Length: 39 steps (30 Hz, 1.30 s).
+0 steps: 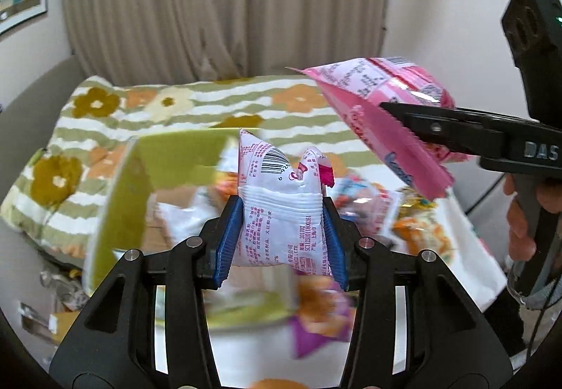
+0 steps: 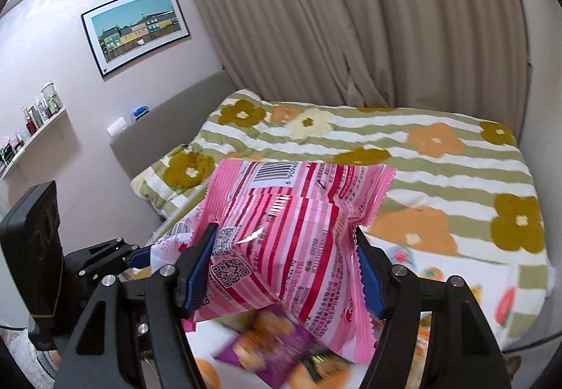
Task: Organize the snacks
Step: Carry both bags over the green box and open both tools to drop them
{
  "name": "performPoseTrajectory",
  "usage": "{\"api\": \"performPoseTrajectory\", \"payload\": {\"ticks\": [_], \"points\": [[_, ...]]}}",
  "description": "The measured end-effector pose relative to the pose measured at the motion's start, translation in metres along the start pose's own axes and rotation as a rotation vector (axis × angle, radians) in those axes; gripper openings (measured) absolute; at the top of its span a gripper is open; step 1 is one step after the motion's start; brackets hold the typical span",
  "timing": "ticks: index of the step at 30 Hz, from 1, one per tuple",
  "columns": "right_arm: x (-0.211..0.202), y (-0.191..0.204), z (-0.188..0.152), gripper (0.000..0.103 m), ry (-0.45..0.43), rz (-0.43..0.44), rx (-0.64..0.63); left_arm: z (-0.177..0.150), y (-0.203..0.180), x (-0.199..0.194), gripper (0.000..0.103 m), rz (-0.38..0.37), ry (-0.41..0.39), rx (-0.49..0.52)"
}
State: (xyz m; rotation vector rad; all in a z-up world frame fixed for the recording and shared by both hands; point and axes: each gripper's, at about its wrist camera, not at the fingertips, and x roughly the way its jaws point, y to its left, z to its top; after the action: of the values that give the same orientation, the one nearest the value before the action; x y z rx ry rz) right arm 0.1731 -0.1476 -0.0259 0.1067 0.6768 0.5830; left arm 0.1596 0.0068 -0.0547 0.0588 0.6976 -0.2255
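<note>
left wrist view: a bedroom with beige curtains (image 1: pixel 224 2) behind a bed (image 1: pixel 217 101) under a striped, flowered cover. a green bin (image 1: pixel 119 199), blurred, sits on the bed below and left of the claw, with a heap of loose snack packets (image 1: pixel 414 213) to its right. the left gripper (image 1: pixel 281 231) pinches a small white packet (image 1: pixel 281 206) by its lower half between the 2 blue pads, so the barcode end stands up free. at upper right the right gripper (image 1: pixel 404 111) comes in from the side, clamped on a pink striped bag (image 1: pixel 383 97) that hangs clear above the heap. a hand (image 1: pixel 523 224) wraps its handle.

right wrist view: a pink wall carries a framed picture (image 2: pixel 137 27) and a shelf of bottles (image 2: pixel 31 122); the same bed fills the right. the right claw's pads press on both sides of the pink bag, creasing its middle, jaws partly spread because the bag is puffy. the left claw shows low at left, beside it. both packets seem held high to clear the pile, likely on the way to sorting; more packets lie blurred beneath.
</note>
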Motion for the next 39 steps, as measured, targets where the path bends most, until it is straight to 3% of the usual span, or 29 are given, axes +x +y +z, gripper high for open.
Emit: {"api": "performPoseTrajectory", "payload": {"ticks": [8,18,19,20,21,22,29,39], "points": [[0.085,0.048,0.031,0.066,0.044,0.021,0.026,0.025,0.107,0.043,0.041,0.039,0.049,-0.026],[0.163,0.046,0.054,0.066,0.097,-0.105,0.096,0.055,0.165,0.136,0.044,-0.029,0.148,0.054],[0.168,0.043,0.055,0.066,0.103,-0.114,0.109,0.057,0.166,0.141,0.047,-0.026,0.153,0.069],[0.173,0.040,0.055,0.066,0.109,-0.124,0.122,0.058,0.167,0.147,0.066,-0.014,0.158,0.090],[0.176,0.038,0.055,0.066,0.113,-0.133,0.132,0.058,0.167,0.151,0.095,-0.003,0.160,0.102],[0.181,0.035,0.054,0.066,0.120,-0.141,0.141,0.057,0.169,0.152,0.103,0.005,0.148,0.109],[0.199,0.035,0.050,0.066,0.174,-0.157,0.156,0.034,0.174,0.139,0.103,-0.013,0.179,0.093],[0.233,0.047,0.055,0.069,0.245,-0.127,0.073,0.007,0.174,0.120,0.103,0.034,0.217,0.044]]}}
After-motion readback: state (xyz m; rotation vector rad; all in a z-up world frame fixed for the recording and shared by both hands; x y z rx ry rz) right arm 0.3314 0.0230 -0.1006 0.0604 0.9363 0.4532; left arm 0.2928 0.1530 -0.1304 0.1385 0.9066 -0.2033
